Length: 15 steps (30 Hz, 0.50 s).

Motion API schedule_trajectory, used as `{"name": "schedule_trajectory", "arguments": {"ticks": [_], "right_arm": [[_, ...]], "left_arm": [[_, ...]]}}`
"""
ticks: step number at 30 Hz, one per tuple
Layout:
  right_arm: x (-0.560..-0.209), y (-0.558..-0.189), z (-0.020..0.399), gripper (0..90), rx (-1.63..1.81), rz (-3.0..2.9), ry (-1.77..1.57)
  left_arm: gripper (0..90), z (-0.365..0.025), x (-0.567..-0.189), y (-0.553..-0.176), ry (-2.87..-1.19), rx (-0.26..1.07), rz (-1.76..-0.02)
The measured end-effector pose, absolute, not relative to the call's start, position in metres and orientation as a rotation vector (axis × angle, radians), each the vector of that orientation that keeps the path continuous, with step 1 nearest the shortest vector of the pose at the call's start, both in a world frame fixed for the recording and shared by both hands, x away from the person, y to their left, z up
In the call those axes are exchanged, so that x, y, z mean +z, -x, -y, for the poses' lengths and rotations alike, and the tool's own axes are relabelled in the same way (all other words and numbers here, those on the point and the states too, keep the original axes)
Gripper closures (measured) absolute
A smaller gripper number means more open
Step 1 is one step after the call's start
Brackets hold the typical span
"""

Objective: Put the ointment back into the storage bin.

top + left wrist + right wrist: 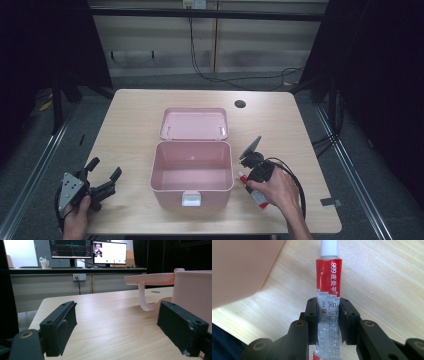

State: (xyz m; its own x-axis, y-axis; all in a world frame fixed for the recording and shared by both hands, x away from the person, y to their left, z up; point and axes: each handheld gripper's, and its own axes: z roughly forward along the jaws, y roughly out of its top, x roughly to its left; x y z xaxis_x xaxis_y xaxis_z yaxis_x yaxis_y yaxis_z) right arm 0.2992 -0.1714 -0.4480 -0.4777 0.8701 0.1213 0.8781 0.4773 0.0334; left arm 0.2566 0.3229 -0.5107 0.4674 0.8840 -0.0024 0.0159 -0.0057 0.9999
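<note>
1. Your left gripper [102, 175] rests at the desk's [130, 135] left edge, jaws wide and empty, well apart from the tube.
2. The open pink box [191, 172] stands mid-desk, its lid [194, 123] laid back behind it; the near right wall is what your tube must clear.
3. Your right gripper [328, 320] is clamped on the red-and-white tube [328, 290], just right of the box. The tube's long axis runs along the jaws, cap [329, 247] pointing away, so the box lies to its left.
</note>
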Motion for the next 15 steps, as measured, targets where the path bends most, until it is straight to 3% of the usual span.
{"name": "schedule_trajectory", "arguments": {"ticks": [15], "right_arm": [[-0.431, -0.293, 0.186, 71.3, -0.189, 2.679, 1.378]], "left_arm": [[15.5, -0.323, -0.511, -0.257, -1.415, 0.835, -0.854]]}}
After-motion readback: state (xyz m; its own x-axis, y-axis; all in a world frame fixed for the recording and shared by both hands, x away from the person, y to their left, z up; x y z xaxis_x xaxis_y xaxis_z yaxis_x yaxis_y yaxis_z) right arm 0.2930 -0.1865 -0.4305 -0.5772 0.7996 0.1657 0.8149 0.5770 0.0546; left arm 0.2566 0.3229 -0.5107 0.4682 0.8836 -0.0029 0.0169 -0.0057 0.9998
